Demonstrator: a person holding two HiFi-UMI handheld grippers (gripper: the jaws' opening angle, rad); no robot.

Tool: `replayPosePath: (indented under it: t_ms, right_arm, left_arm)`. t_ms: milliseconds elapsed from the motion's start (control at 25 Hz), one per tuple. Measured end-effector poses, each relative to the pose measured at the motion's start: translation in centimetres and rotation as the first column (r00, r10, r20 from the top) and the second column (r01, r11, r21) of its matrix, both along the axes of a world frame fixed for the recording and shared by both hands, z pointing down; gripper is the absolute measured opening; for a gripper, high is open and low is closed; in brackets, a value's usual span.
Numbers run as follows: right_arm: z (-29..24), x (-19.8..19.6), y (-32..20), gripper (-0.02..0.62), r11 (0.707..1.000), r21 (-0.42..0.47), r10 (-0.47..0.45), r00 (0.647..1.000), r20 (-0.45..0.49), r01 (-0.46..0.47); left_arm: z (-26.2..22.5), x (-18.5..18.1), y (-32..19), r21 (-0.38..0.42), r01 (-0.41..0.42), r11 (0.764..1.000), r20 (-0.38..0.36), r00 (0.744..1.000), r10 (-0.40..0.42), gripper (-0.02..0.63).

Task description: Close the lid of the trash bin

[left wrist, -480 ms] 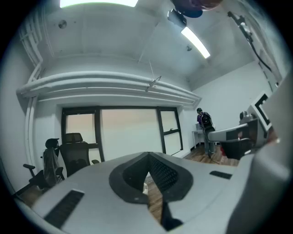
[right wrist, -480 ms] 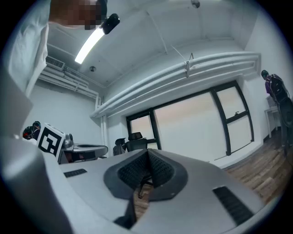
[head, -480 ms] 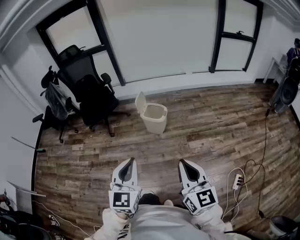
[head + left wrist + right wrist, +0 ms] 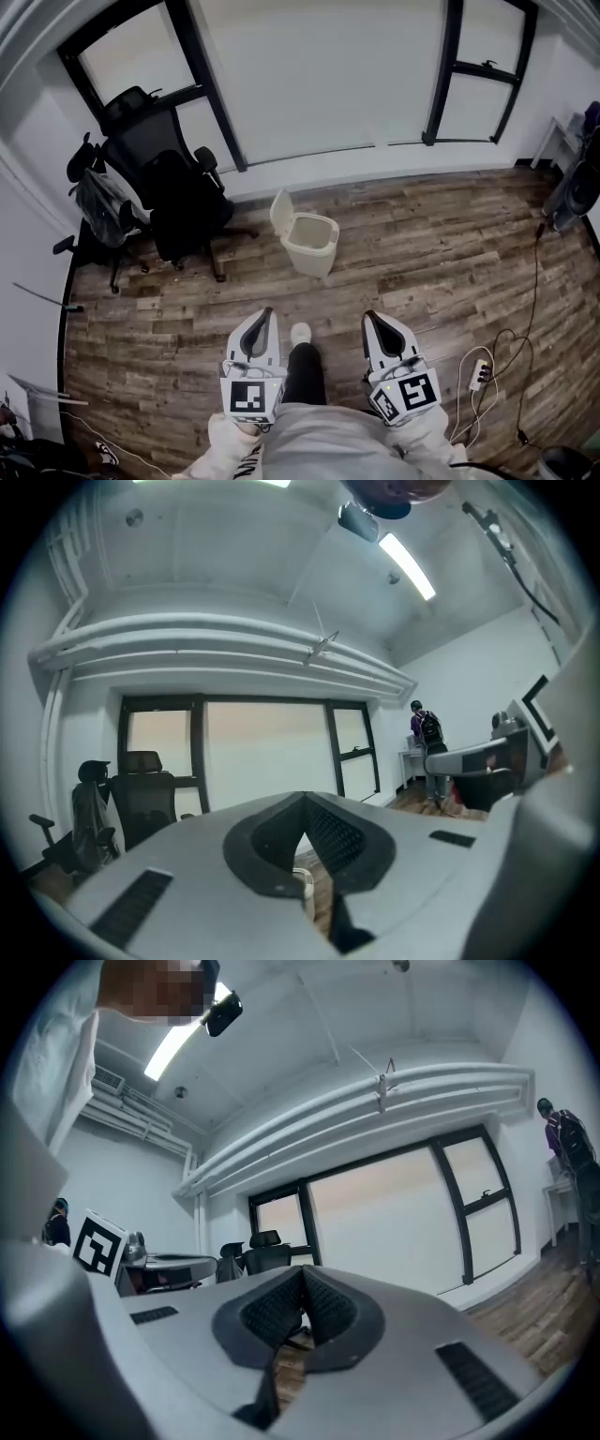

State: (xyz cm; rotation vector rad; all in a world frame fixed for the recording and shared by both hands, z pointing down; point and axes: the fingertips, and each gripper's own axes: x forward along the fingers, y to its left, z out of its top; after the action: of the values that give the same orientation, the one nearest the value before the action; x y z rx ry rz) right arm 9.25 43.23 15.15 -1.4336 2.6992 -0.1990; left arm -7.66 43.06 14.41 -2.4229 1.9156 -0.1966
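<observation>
A cream trash bin (image 4: 309,246) stands on the wooden floor ahead of me, its lid (image 4: 280,213) tipped up on the left side, the inside showing. Both grippers are held near my body, well short of the bin. My left gripper (image 4: 264,314) has its jaws closed together with nothing between them; through them a sliver of the bin (image 4: 301,882) shows in the left gripper view. My right gripper (image 4: 371,320) is likewise shut and empty. My foot (image 4: 300,333) shows between them.
Black office chairs (image 4: 178,197) stand left of the bin by the window wall (image 4: 309,84). A power strip with cables (image 4: 480,367) lies on the floor at right. A person with a backpack (image 4: 427,731) stands far right by a desk.
I have stepped forward: a foot now shows between the grippers, and the bin and chairs sit slightly lower in the head view. Both grippers stay shut.
</observation>
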Motion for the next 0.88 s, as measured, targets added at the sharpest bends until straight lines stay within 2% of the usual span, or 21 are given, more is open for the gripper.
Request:
replayPosePath:
  t_ms: [480, 680, 880]
  right_arm:
    - [-0.5, -10.8, -24.9, 0.023, 0.997, -0.052, 0.045, 0.994, -0.095, -0.050]
    - [0.1, -13.9, -33.0, 0.023, 0.994, -0.087, 0.057, 0.992, -0.108, -0.067]
    - [1.3, -15.7, -38.4, 0.023, 0.989, -0.120, 0.076, 0.990, -0.118, -0.090]
  left_arm:
    - [1.3, -11.8, -25.7, -0.040, -0.043, 0.998, -0.031, 0.999, 0.041, 0.008]
    - [3.2, -15.3, -33.2, -0.076, -0.046, 0.996, -0.049, 0.998, 0.043, 0.008]
    - [5.5, -17.1, -38.8, -0.127, -0.068, 0.990, -0.047, 0.997, 0.062, 0.008]
